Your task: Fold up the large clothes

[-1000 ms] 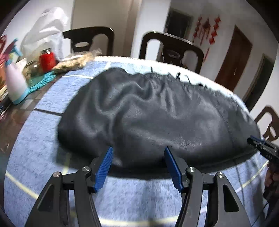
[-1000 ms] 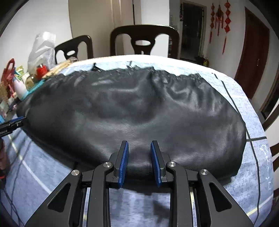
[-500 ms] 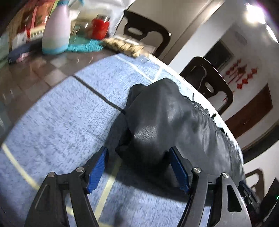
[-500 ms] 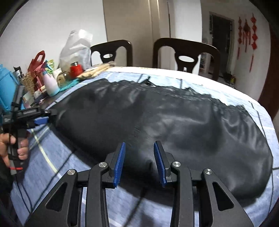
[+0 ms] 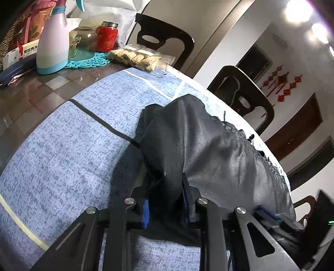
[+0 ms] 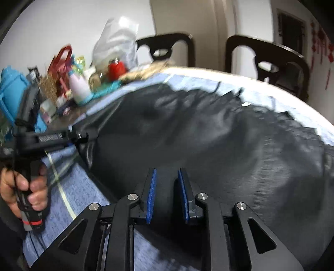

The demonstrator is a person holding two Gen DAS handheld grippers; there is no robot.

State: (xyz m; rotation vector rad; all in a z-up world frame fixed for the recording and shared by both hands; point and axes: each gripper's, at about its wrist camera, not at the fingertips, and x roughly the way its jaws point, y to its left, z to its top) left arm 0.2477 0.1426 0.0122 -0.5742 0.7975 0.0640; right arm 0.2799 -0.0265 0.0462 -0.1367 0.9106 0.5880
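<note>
Left wrist, claw (image 5: 165, 200) pinching garment (image 5: 208, 150) edge

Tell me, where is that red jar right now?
In the left wrist view the red jar stands at the top left on the bare tabletop, behind the teal mat, between a glass jar and the white bag.

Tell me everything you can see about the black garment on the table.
The black garment looks like smooth, faintly shiny leather-like fabric, wrinkled and spread wide across the blue patterned cloth covering the table. Its far edge looks ragged or fringed. The left claw is shut on its left end, bunching it into a raised fold. The right claw straddles the near edge with its blue pads apart, so no pinch shows there. The right view is motion-blurred, so finer detail is unclear.
</note>
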